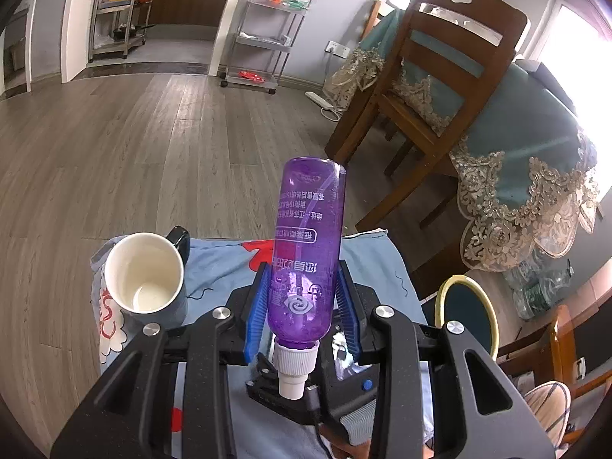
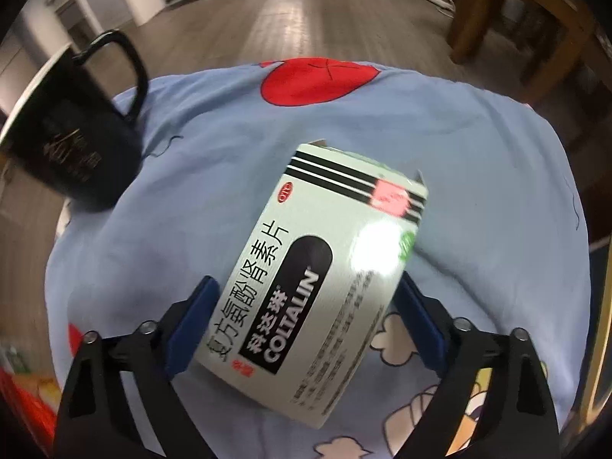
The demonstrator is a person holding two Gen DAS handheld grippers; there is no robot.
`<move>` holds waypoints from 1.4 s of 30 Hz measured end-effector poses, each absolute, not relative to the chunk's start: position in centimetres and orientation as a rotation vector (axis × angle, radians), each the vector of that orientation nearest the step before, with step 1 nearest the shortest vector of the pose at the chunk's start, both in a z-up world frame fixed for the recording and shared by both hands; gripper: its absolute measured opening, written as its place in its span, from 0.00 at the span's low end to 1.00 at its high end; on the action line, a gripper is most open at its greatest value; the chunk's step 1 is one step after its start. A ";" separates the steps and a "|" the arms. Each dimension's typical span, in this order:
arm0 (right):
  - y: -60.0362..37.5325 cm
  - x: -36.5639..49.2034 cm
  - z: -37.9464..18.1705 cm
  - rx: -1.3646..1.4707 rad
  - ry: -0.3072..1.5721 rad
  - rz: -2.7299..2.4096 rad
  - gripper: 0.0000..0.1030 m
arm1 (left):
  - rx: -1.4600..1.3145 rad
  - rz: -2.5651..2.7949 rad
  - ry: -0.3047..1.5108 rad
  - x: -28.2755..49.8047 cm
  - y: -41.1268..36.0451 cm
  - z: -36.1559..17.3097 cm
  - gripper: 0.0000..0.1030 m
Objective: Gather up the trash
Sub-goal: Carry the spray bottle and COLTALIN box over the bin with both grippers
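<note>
Left gripper is clamped on a purple bottle: blue pads press both sides of the body, white cap toward the camera, base pointing away and up. The bottle is translucent, with printed text running upside down in this view. It is held off the surface, tilted slightly right.

Below it sits a small table covered by a light blue cloth with red and white cartoon print. A mug stands on the cloth to the left of the gripper, white inside, dark outside, handle at the far side, apparently empty.

Right gripper has its jaws spread wide. A pale green medicine box, labelled COLTALIN, lies between the blue fingers. The left finger looks apart from the box edge; the right finger is close to the box's side, contact can't be confirmed. The box lies on the same blue cloth, tilted diagonally, with the far end flap partly open. No clamp on it as seen. Frame is a bit motion-blurred.

The dark mug shows again at upper left in the right wrist view, near the cloth's edge, well apart from the box.

Background, left view: wood-plank floor, wooden chair, table with teal lace-trimmed cover, metal shelf rack against the wall.
</note>
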State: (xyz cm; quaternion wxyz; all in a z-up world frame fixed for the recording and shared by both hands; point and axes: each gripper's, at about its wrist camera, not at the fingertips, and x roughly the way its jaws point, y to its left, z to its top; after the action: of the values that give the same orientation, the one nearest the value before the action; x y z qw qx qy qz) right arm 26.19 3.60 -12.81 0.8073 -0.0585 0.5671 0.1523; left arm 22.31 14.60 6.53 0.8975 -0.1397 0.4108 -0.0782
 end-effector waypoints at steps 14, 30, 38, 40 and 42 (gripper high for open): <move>-8.0 22.6 -9.8 0.025 1.149 0.403 0.74 | -0.243 -0.180 0.869 23.1 12.3 6.5 0.32; -21.3 17.4 -0.6 0.141 0.929 0.400 0.74 | -0.105 -0.288 0.933 24.1 2.4 5.4 0.32; -27.2 15.7 1.5 0.124 0.830 0.306 0.74 | -0.067 -0.413 0.980 24.4 -4.8 4.1 0.32; -28.9 15.3 1.5 0.120 0.803 0.268 0.74 | -0.051 -0.445 0.995 24.4 -6.9 3.7 0.32; -30.4 15.0 1.3 0.136 0.792 0.235 0.74 | -0.033 -0.469 1.007 24.4 -8.8 3.2 0.32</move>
State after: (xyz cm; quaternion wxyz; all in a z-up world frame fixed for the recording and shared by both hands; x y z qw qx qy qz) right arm 15.00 -30.39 1.26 0.9137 0.0658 0.3844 0.1143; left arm 24.39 -8.81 3.16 0.8495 -0.0158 0.4781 -0.2227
